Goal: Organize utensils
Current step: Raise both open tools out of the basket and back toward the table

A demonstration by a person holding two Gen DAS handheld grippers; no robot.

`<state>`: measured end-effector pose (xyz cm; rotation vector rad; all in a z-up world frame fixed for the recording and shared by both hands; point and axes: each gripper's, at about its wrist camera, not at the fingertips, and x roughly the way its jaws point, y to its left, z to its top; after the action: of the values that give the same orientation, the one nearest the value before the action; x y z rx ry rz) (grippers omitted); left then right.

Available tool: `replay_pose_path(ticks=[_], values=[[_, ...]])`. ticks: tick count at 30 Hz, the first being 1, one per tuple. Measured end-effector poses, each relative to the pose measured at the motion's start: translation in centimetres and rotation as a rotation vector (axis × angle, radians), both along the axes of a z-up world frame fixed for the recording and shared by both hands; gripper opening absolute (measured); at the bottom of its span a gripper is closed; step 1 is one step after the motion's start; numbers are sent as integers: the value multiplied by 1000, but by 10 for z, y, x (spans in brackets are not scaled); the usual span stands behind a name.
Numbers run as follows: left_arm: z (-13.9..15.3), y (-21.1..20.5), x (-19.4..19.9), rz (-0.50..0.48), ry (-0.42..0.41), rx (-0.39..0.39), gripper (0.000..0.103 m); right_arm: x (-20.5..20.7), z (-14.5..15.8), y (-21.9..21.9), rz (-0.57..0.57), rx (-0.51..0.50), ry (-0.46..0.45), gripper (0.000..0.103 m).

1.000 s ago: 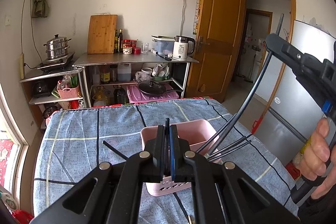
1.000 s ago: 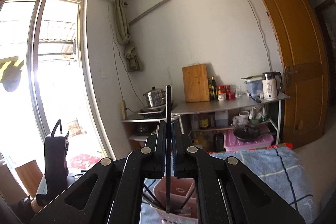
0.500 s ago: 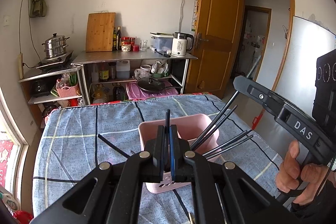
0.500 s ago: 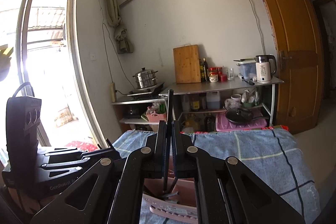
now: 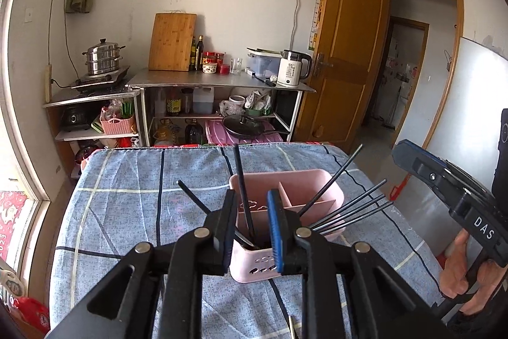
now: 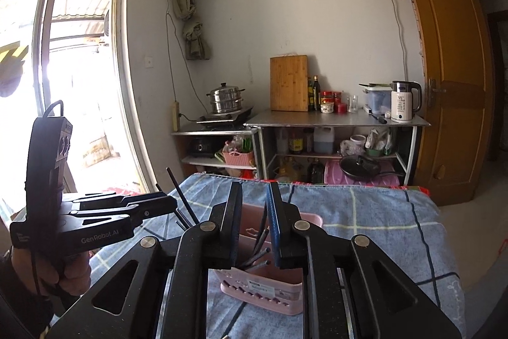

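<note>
A pink divided utensil holder (image 5: 317, 186) stands on the blue checked tablecloth (image 5: 133, 212); it also shows in the right wrist view (image 6: 263, 294). Several black chopsticks (image 5: 349, 208) stand and lean in its near compartment, one upright (image 5: 243, 196). My left gripper (image 5: 252, 224) is open just above the holder's near side, around the upright chopstick without gripping it. My right gripper (image 6: 254, 218) is open and empty above the holder; it shows at the right of the left wrist view (image 5: 444, 180). The left gripper shows at the left of the right wrist view (image 6: 127, 208).
Metal kitchen shelves (image 5: 219, 84) with a cutting board (image 5: 173, 42), kettle (image 5: 292, 67) and steamer pot (image 5: 103, 56) stand beyond the table's far edge. A wooden door (image 5: 343, 53) is open at the right. A window (image 6: 79, 69) is at the left.
Both grippers were shut on a black chopstick each; both have opened and the chopsticks now stand in the pink holder. The right gripper came down lower beside the holder.
</note>
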<state>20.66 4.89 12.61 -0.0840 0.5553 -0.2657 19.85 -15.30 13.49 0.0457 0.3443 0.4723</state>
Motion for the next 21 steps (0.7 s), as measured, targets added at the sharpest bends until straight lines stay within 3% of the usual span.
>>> replay_pose_path(ticks=[4,11,21], values=[[2,8,-18,28,-21,-31,30,-19,1,-12,-15,20,-5,16],[-10,5,-58,20,-36,-25,31,-52,-19,-33,-26,37,35,17],[-68,-17,-96,-38,43,0,32,-80,-71,-51,-45,45,169,17]])
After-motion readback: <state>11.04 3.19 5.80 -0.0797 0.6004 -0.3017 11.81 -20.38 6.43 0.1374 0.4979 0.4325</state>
